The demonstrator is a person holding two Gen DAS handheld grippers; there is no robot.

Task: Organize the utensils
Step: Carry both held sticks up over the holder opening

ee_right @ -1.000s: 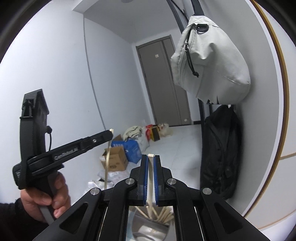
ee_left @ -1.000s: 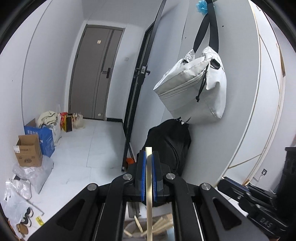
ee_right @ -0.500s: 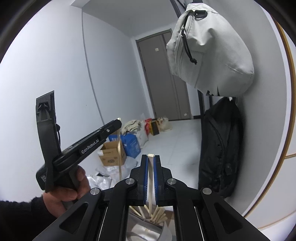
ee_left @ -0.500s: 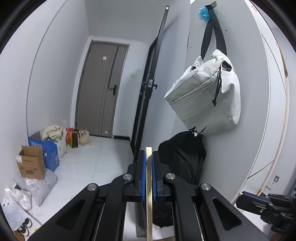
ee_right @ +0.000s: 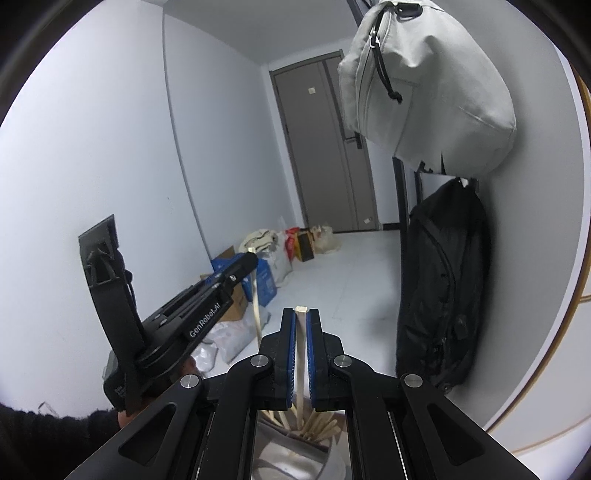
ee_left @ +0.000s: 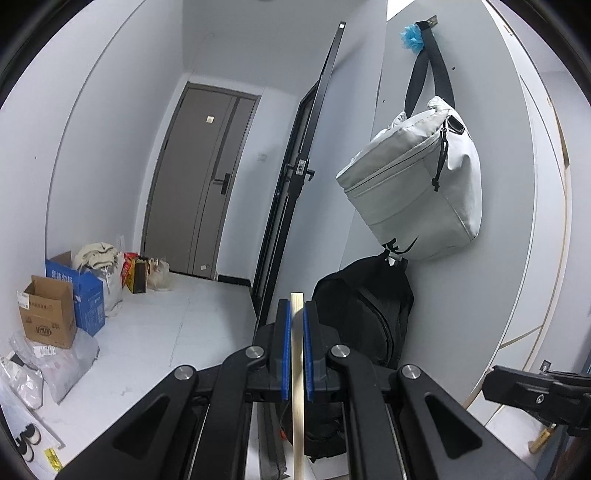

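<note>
Left gripper (ee_left: 294,354) fingers clamped on an upright wooden chopstick (ee_left: 297,387). Right gripper (ee_right: 301,354) fingers clamped on another chopstick (ee_right: 301,365), held just above a container (ee_right: 295,454) of chopsticks. White bag (ee_right: 424,92) hangs on wall.

- The left tool (ee_left: 297,354) is black with bright blue pads, and the chopstick (ee_left: 297,398) between them is pale cream wood.
- The right tool (ee_right: 302,354) is black with blue pads too, around a second chopstick (ee_right: 301,365) of pale wood.
- The loose chopsticks (ee_right: 317,424) below it are light tan.
- The hanging bag (ee_left: 421,188) is light grey with a black strap and black zip cords.
- The backpack (ee_left: 364,317) is plain black.
- The door (ee_left: 201,184) is grey-brown with a dark handle.
- The cardboard box (ee_left: 46,314) is brown; the box beside it (ee_left: 86,299) is blue with white lettering.
- The floor (ee_left: 166,332) is white.
- The walls (ee_left: 110,129) are pale bluish white.
- The tuft at the hook (ee_left: 409,36) is sky blue.
</note>
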